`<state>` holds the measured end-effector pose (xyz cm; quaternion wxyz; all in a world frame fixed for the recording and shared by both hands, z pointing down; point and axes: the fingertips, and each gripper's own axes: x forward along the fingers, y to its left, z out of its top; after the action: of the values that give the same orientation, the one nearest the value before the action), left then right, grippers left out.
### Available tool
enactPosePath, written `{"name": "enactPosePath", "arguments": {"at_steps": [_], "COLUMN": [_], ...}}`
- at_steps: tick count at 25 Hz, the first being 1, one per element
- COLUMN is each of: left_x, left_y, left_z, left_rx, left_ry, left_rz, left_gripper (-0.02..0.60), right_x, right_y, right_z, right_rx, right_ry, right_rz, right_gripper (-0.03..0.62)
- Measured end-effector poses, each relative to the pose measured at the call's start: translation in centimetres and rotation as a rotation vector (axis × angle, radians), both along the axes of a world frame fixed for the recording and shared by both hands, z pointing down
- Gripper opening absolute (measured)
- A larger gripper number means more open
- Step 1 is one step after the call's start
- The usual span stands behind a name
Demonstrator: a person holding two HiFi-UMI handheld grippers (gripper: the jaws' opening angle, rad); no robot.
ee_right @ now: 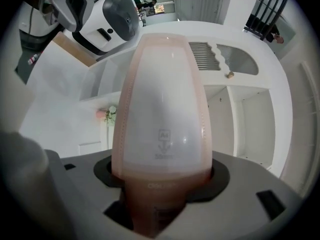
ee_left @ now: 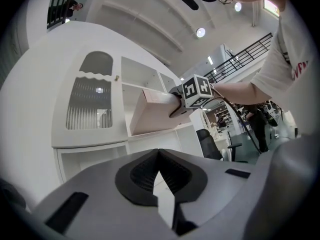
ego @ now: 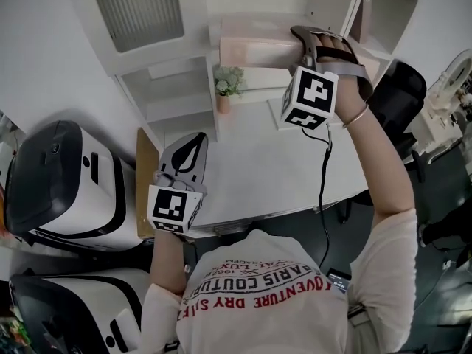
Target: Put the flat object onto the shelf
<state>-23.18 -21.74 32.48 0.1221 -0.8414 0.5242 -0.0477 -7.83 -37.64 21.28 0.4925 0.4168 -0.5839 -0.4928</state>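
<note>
The flat object is a pale pink, translucent A4 file case [ego: 251,50]. My right gripper [ego: 306,43] is raised to the white shelf unit [ego: 184,87] and shut on one end of the case. In the right gripper view the case [ee_right: 162,114] runs straight out from between the jaws [ee_right: 160,184] towards the shelf compartments [ee_right: 240,129]. From the left gripper view the case [ee_left: 155,116] hangs tilted in an open compartment; I cannot tell if it touches the board. My left gripper [ego: 193,144] is low over the desk's left edge, shut and empty [ee_left: 159,154].
A small potted plant [ego: 227,87] stands on the white desk [ego: 251,175] below the case. A black office chair [ego: 398,87] is at the right. Large white and black machines [ego: 66,190] sit left of the desk. A cable [ego: 322,175] hangs from my right gripper.
</note>
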Motion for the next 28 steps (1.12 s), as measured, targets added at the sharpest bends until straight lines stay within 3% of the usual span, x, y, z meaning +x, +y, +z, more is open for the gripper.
{"name": "enactPosePath", "arguments": {"at_steps": [7, 20, 25, 28], "left_x": [-0.3, -0.5, -1.1, -1.5], "left_y": [-2.3, -5.9, -6.9, -7.6], "left_z": [0.3, 0.6, 0.7, 0.9], "left_rx": [-0.015, -0.027, -0.027, -0.030], "left_ry": [0.008, 0.008, 0.010, 0.006], "left_rz": [-0.039, -0.095, -0.128, -0.147], "left_gripper": [0.011, 0.011, 0.011, 0.011], "right_x": [-0.7, -3.3, -4.3, -4.6], "right_y": [-3.2, -9.0, -10.6, -11.8], "right_z": [0.8, 4.3, 5.9, 6.3], "right_rx": [-0.083, -0.262, -0.360, -0.371], "right_ry": [0.014, 0.010, -0.043, -0.050], "right_rz": [-0.021, -0.089, -0.127, -0.144], "right_gripper": [0.320, 0.383, 0.423, 0.426]}}
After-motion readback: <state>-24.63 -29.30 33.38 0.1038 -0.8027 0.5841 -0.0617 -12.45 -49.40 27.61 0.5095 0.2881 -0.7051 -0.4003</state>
